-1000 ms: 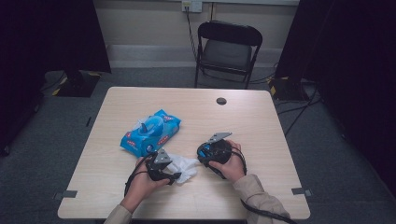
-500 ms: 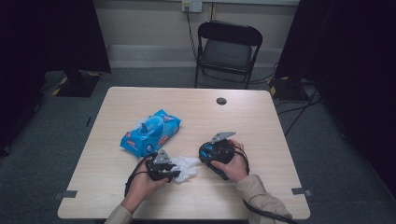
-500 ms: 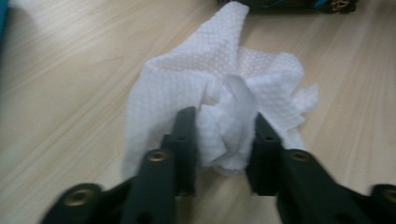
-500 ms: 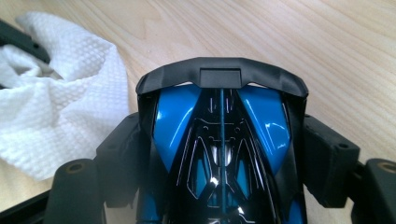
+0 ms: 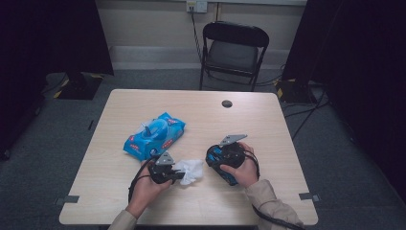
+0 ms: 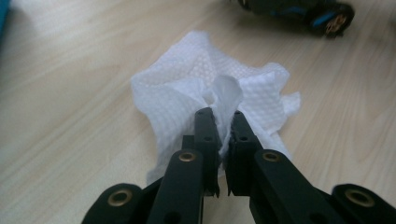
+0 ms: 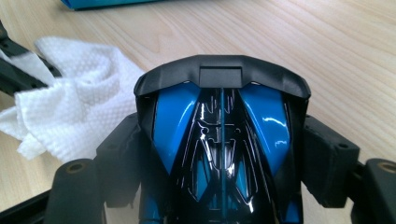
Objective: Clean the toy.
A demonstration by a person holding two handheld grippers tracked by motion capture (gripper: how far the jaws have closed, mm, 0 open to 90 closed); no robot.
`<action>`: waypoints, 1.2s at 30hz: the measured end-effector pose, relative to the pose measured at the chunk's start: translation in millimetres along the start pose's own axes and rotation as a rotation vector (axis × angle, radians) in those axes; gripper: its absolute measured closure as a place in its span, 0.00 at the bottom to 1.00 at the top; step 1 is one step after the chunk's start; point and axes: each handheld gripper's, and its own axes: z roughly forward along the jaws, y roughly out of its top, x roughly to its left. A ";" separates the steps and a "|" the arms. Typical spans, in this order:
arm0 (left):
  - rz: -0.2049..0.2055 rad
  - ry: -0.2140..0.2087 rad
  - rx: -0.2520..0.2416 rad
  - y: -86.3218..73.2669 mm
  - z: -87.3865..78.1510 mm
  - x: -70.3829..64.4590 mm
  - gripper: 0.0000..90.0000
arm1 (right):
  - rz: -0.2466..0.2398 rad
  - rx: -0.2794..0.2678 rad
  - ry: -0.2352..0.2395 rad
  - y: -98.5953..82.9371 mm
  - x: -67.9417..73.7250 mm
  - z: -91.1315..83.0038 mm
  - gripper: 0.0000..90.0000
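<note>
L hand-held gripper [image 6: 218, 122] pinches wipe [image 6: 205, 88]; R hand-held gripper [image 7: 219, 154] probably clamps toy car [image 7: 219, 140].

Over the past second, the right gripper [image 5: 218, 158] and its blue toy car [image 5: 224, 162] edge toward the table's [image 5: 268, 124] right edge, tilting more upright.

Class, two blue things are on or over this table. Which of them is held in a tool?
The blue and black toy car, gripped in the right tool. The blue wipes pack lies untouched on the table; the left tool pinches a white wipe.
</note>
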 end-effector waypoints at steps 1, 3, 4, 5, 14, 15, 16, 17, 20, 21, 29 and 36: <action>-0.004 -0.002 -0.011 2.1 -3.0 0.5 0.95 | 0.000 -0.001 0.001 -0.1 0.0 -1.0 0.28; -0.010 0.001 -0.034 4.4 -7.0 1.5 0.95 | 0.003 -0.007 0.004 -0.2 0.0 -3.3 0.28; -0.011 0.005 -0.045 5.3 -8.9 2.1 0.95 | 0.004 -0.014 0.005 -0.2 -0.1 -4.4 0.28; -0.015 0.002 -0.051 5.9 -10.6 2.9 0.95 | 0.009 -0.018 0.009 -0.1 -0.2 -5.6 0.28; -0.031 -0.003 -0.084 7.9 -15.1 4.3 0.95 | 0.031 -0.064 0.020 1.3 -0.3 -17.1 0.28; -0.032 -0.007 -0.089 9.4 -16.0 3.3 0.95 | 0.035 -0.069 0.024 1.2 -0.6 -18.2 0.28; -0.027 -0.006 -0.097 10.8 -16.7 2.8 0.95 | 0.036 -0.070 0.025 1.2 -0.7 -19.0 0.28; -0.030 -0.007 -0.099 11.8 -17.4 2.3 0.95 | 0.036 -0.074 0.024 1.2 -0.5 -20.3 0.28; -0.032 -0.012 -0.122 15.2 -20.5 1.9 0.95 | 0.040 -0.081 0.030 1.4 -0.3 -22.3 0.28; -0.034 -0.011 -0.125 16.1 -21.7 2.0 0.95 | 0.038 -0.085 0.033 1.6 -0.3 -23.1 0.28; -0.044 -0.002 -0.154 21.0 -28.7 4.8 0.95 | 0.043 -0.119 0.053 4.8 1.2 -31.6 0.29; -0.050 -0.001 -0.205 38.8 -31.4 7.3 0.95 | 0.057 -0.138 0.066 6.6 2.7 -35.6 0.28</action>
